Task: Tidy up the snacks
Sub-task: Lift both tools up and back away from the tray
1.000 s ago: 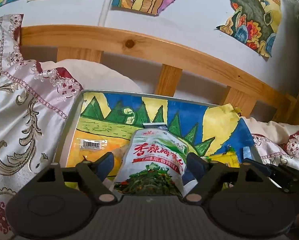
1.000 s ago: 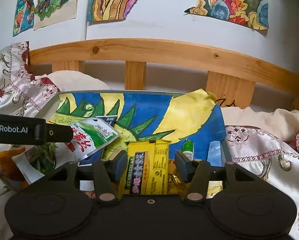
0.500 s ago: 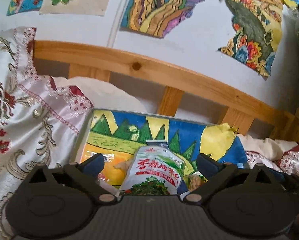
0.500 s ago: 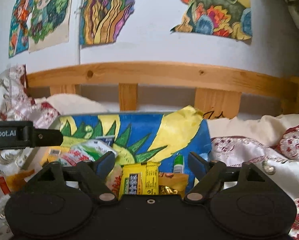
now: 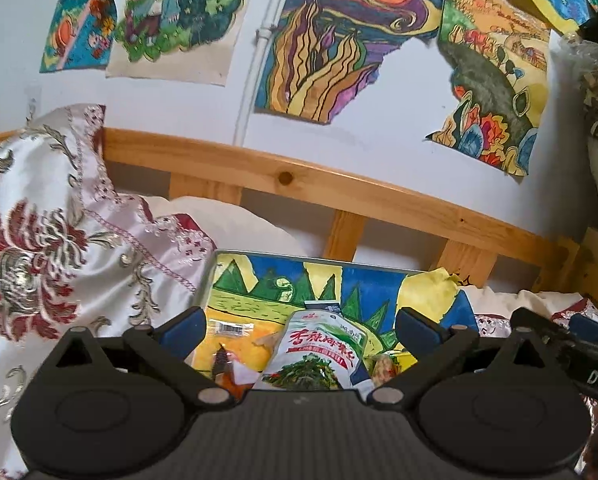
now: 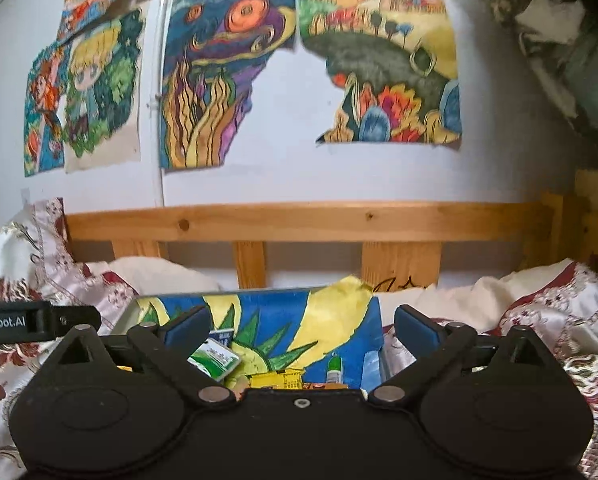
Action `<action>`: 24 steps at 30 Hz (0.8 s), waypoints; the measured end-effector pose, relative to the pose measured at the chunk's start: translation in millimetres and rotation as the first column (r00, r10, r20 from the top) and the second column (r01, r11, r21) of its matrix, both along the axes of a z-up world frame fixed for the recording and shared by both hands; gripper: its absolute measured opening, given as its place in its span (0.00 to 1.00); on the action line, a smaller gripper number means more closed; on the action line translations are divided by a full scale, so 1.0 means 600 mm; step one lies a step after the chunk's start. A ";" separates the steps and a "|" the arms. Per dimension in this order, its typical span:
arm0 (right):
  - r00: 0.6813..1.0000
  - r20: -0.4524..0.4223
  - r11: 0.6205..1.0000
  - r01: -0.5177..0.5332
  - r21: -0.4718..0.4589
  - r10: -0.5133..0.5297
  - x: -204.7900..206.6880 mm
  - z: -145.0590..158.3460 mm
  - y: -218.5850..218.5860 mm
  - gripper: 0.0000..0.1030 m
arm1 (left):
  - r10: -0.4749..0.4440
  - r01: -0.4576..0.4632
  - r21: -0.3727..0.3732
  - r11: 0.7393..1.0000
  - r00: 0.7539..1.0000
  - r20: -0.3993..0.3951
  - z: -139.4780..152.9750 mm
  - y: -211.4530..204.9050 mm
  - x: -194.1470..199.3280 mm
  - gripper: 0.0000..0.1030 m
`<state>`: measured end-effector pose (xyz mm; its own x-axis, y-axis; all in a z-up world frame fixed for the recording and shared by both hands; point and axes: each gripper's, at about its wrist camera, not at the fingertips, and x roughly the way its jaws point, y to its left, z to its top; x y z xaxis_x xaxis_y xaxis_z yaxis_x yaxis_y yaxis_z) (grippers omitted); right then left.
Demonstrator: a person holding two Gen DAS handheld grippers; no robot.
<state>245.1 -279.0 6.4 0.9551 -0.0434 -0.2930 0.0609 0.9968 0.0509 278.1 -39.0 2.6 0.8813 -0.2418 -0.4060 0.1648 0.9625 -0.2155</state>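
Both grippers hang above a tray on the bed, and neither holds anything. The left gripper has its jaws spread wide, having just been opening, and the white-and-green snack pouch lies free below the gap between its blue pads, none of them touching it. The pouch rests in the tray, which is lined with a painted sheet of green peaks, blue sky and yellow. Beside the pouch, to its left, lies an orange packet bearing a barcode label.

The right gripper is likewise wide apart, its jaws having just been opening, with nothing between them. Below it a yellow packet peeks out at the near edge of the tray, mostly hidden by the gripper's body. A small green-capped bottle stands near it, as far as the blur allows me to tell.

The tray sits between embroidered satin bedding, with a wooden headboard behind and bright drawings taped to the white wall.
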 end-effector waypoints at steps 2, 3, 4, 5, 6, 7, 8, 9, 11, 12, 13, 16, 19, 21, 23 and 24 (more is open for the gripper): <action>1.000 0.010 1.000 -0.001 0.005 0.001 -0.015 0.008 0.002 0.98 | 0.006 -0.006 0.009 1.000 1.000 0.008 0.006 0.004 -0.017 1.00; 1.000 0.013 1.000 -0.001 0.008 0.001 -0.021 0.011 0.003 0.99 | 0.008 -0.008 0.013 1.000 1.000 0.012 0.009 0.006 -0.024 1.00; 1.000 0.016 1.000 0.000 0.012 0.000 -0.030 0.015 0.003 0.99 | 0.010 -0.010 0.018 1.000 1.000 0.016 0.012 0.008 -0.032 1.00; 1.000 0.019 1.000 -0.001 0.014 0.000 -0.037 0.017 0.005 0.99 | 0.012 -0.012 0.022 1.000 1.000 0.018 0.015 0.009 -0.040 1.00; 1.000 0.021 1.000 -0.003 0.014 0.002 -0.045 0.019 0.006 0.99 | 0.013 -0.014 0.024 1.000 1.000 0.021 0.018 0.011 -0.048 1.00; 1.000 0.022 1.000 -0.004 0.014 0.004 -0.054 0.022 0.007 0.99 | 0.015 -0.015 0.025 1.000 1.000 0.024 0.020 0.013 -0.056 1.00; 1.000 0.023 1.000 -0.005 0.014 0.004 -0.063 0.024 0.009 0.99 | 0.016 -0.017 0.027 0.999 0.999 0.027 0.024 0.015 -0.065 1.00; 1.000 0.030 1.000 -0.005 0.013 0.005 -0.071 0.025 0.011 0.99 | 0.017 -0.018 0.029 0.999 0.999 0.029 0.026 0.016 -0.072 1.00; 0.999 0.034 1.000 -0.008 0.011 0.008 -0.090 0.029 0.014 0.99 | 0.017 -0.019 0.034 0.999 0.999 0.034 0.031 0.019 -0.090 1.00; 0.999 0.034 1.000 -0.008 0.011 0.008 -0.098 0.030 0.016 0.99 | 0.016 -0.017 0.038 0.999 0.999 0.035 0.032 0.021 -0.099 1.00; 0.999 0.034 1.000 -0.006 0.014 0.006 -0.108 0.032 0.017 0.99 | 0.015 -0.016 0.042 0.999 0.999 0.035 0.033 0.022 -0.107 1.00; 1.000 0.023 1.000 -0.006 0.022 0.006 -0.132 0.034 0.020 0.99 | 0.019 -0.021 0.063 0.998 1.000 0.025 0.033 0.029 -0.135 1.00; 1.000 -0.014 1.000 -0.004 0.027 0.004 -0.154 0.032 0.024 0.99 | 0.031 -0.031 0.098 0.995 1.000 -0.002 0.026 0.036 -0.162 1.00; 0.999 -0.048 1.000 -0.003 0.023 0.004 -0.166 0.029 0.027 0.99 | 0.044 -0.041 0.121 0.992 0.999 -0.021 0.020 0.040 -0.177 1.00; 0.997 -0.080 1.000 0.002 0.018 0.000 -0.176 0.025 0.030 0.99 | 0.050 -0.043 0.133 0.990 0.998 -0.045 0.015 0.044 -0.187 1.00; 0.995 -0.095 1.000 0.002 0.019 0.000 -0.181 0.023 0.031 0.99 | 0.050 -0.042 0.135 0.990 0.997 -0.056 0.014 0.046 -0.191 1.00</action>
